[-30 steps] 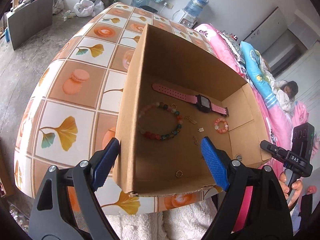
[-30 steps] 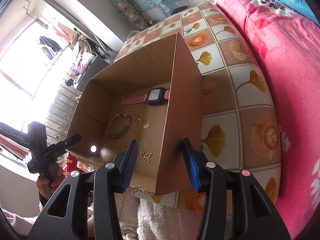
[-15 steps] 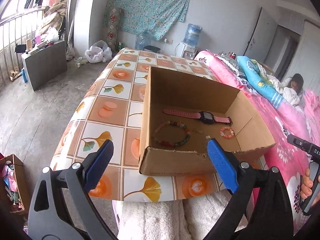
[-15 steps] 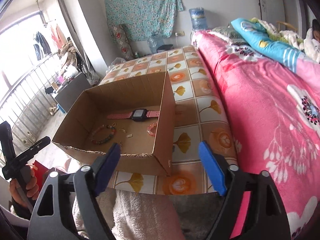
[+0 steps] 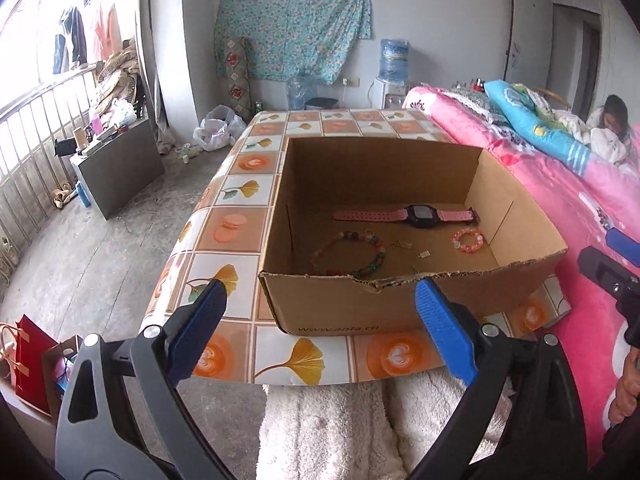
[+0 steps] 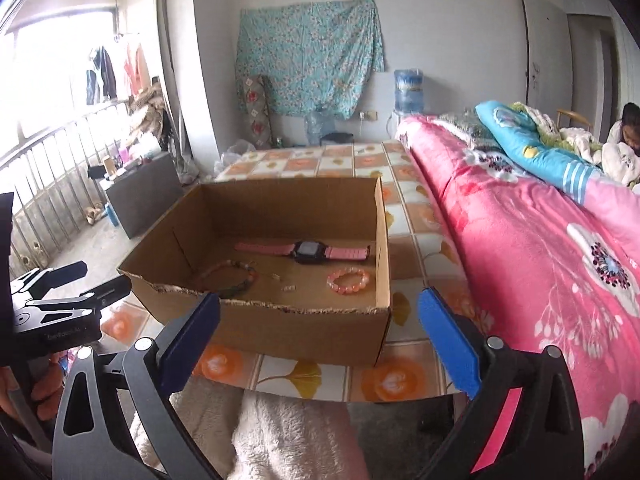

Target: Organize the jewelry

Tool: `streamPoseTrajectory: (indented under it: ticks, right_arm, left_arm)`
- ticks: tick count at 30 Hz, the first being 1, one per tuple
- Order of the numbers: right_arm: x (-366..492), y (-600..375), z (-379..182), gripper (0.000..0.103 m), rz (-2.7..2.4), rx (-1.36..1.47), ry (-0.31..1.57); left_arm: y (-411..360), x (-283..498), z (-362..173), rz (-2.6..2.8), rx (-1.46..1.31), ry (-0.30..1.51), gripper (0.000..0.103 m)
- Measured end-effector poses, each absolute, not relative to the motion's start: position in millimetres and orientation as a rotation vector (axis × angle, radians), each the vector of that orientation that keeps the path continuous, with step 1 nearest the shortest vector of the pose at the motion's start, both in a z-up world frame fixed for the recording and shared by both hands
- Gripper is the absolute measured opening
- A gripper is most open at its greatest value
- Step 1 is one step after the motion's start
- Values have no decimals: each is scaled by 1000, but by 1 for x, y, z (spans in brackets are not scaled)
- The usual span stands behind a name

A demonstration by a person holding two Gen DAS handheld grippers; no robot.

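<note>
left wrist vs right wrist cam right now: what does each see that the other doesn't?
Left wrist only: printed web address on the box's near wall, red paper bag on the floor at lower left, and the right hand-held gripper at the right edge.

Right wrist only: the other hand-held unit's black mount at the left edge, and a long stretch of the pink floral blanket.

Both: the open cardboard box on the tiled table, holding a pink watch, a multicoloured bead bracelet and a small pink bead bracelet; each camera's own jaws stand open and empty.

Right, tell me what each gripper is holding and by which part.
Nothing is held: the left gripper is open and empty, and the right gripper's jaws are opening with nothing between them.
</note>
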State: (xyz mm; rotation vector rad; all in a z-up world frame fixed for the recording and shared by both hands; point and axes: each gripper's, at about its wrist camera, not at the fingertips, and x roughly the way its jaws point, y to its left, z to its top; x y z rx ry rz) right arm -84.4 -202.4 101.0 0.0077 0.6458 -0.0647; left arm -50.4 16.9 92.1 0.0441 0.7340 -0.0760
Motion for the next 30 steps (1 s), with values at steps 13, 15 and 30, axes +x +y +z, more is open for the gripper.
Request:
streamPoseTrajectory:
  ticks: [13,15,30]
  right_arm:
    - [-50,-192,47,97,-93,91,929]
    - [-48,-193,47,97,-104,92,936]
    - [-42,-197,45,97,-128,101,948]
  left_arm:
    - [-12,-24,48,-58,29,986,91]
    - [-13,-22,47,-58,24,999,91]
    - [-19,-15,44,-60,35,1025,91]
